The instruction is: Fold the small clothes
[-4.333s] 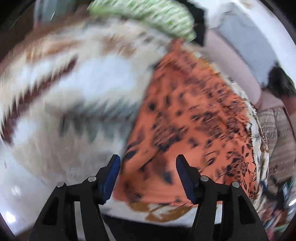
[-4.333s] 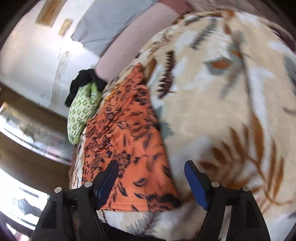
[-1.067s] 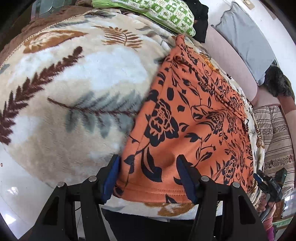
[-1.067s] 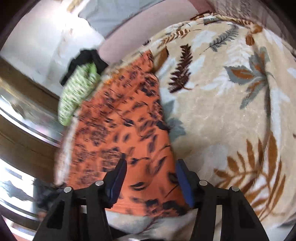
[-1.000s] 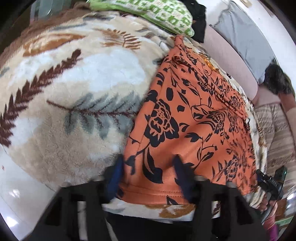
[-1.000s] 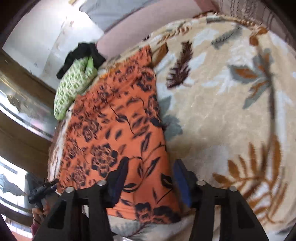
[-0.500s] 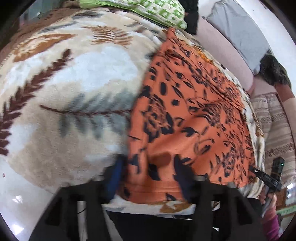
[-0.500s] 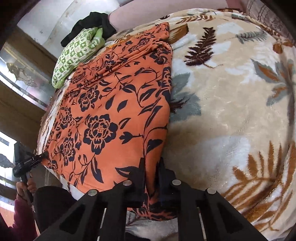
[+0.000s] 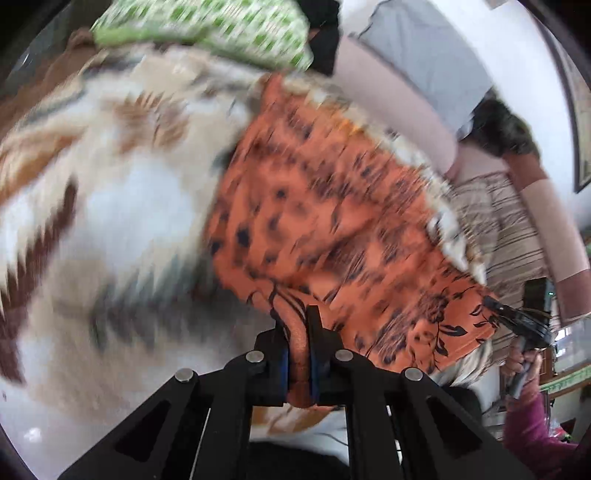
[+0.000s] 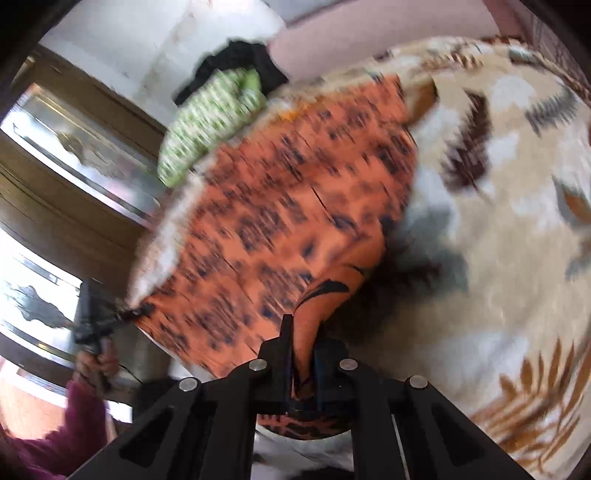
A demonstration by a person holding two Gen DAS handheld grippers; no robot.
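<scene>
An orange garment with black flowers (image 9: pixel 325 206) lies spread on a beige leaf-print blanket (image 9: pixel 110 206). My left gripper (image 9: pixel 298 325) is shut on the garment's near left corner and lifts it off the blanket. My right gripper (image 10: pixel 301 332) is shut on the near right corner of the same garment (image 10: pixel 280 221), also raised. Each view shows the other gripper at the garment's far corner: the right one in the left wrist view (image 9: pixel 517 317), the left one in the right wrist view (image 10: pixel 110 317). Both views are motion-blurred.
A green-and-white patterned pillow (image 9: pixel 207 29) and a black cloth (image 10: pixel 232 59) lie at the far end of the bed. A pink headboard (image 9: pixel 399 99) with a grey pillow (image 9: pixel 424 48) stands behind. A striped cloth (image 9: pixel 506 229) lies at the right.
Both grippers have closed on the near hem corners of the orange garment and lifted them; the near edge now hangs raised between the two grippers.
</scene>
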